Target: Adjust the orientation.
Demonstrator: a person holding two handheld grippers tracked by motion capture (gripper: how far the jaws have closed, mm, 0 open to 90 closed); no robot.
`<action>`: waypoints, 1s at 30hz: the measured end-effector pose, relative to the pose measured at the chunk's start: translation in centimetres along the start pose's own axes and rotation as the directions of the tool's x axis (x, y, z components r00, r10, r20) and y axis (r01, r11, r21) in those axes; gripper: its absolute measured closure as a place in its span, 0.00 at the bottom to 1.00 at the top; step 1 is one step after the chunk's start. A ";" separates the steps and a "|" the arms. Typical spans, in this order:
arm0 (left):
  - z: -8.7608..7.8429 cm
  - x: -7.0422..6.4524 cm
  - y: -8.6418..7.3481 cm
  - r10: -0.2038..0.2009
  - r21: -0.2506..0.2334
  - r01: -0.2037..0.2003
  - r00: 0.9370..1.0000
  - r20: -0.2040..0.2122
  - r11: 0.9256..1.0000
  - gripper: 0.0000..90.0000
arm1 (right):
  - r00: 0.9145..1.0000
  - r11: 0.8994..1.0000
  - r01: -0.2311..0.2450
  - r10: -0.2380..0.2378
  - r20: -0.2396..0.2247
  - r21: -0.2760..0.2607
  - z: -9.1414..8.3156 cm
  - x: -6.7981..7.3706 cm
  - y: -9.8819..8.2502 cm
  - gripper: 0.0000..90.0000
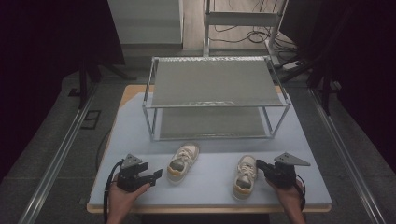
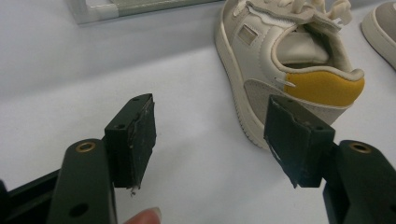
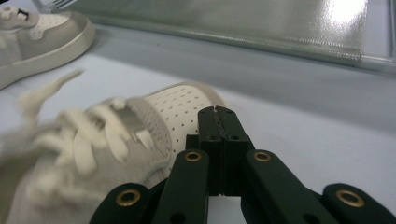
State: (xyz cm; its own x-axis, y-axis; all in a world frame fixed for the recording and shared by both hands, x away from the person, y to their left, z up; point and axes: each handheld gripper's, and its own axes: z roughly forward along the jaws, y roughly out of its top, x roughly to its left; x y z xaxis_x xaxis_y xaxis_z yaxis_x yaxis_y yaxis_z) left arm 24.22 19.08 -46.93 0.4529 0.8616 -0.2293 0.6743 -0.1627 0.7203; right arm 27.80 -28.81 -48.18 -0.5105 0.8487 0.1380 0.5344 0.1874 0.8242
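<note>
- Nearest the lens in the left gripper view, the left gripper (image 2: 212, 140) is seen with its two black jaws held well apart and nothing caught between them; bare table is shown in the gap.
- Just beyond the right-hand jaw in that view, the heel of the left shoe (image 2: 285, 60) is seen, its yellow heel patch turned toward the gripper; the jaw overlaps the heel there, and contact cannot be told.
- In the high view, the left gripper (image 1: 156, 175) is held near the table's front edge, with its jaws pointed toward the left shoe (image 1: 183, 161), which is stood a little apart.
- The right gripper (image 3: 223, 122) is shown with its jaws pressed flat together, nothing clamped.
- Its tips are placed against or just beside the perforated toe area of the right shoe (image 3: 140, 135); whether it is touched cannot be told.
- From above, the right gripper (image 1: 259, 164) is seen right at the side of the right shoe (image 1: 245, 175), close to the front right of the table (image 1: 210, 193).
- The two shoes are stood well apart, and an open stretch of pale table is left between them.
- Behind the shoes, the two-tier metal rack (image 1: 215, 84) is stood across the table's far half; a strip of free surface is kept between its front rail and the shoes.
- Both of the rack's shelves are seen bare, and narrow margins are left between its legs and the table's side edges.
</note>
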 end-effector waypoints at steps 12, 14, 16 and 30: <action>-0.2 0.3 -0.1 -0.011 -0.007 0.011 1.000 -0.007 1.000 0.38 | 0.992 0.991 0.063 -0.075 -0.100 -0.118 -6.5 4.0 0.3 0.99; 0.0 0.0 -0.1 -0.008 -0.003 0.008 1.000 -0.001 1.000 0.38 | 0.985 0.988 0.095 -0.111 -0.131 -0.120 -6.9 5.5 0.2 0.99; 0.0 0.0 -0.1 -0.007 -0.002 0.007 1.000 0.000 1.000 0.38 | 0.980 0.987 0.112 -0.129 -0.151 -0.113 -6.9 6.2 0.1 0.99; -0.3 0.1 -0.1 -0.008 -0.010 0.008 1.000 0.006 1.000 0.38 | 0.948 0.982 0.184 -0.166 -0.271 0.043 -2.7 10.3 -2.7 1.00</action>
State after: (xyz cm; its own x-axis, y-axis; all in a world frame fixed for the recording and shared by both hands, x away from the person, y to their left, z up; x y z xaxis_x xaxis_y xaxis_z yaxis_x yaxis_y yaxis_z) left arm 24.06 19.36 -46.82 0.4512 0.8598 -0.2391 0.6721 -0.1511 0.7249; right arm 19.33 -21.91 -47.53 -0.7555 0.6394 0.1427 0.4593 0.3617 0.8113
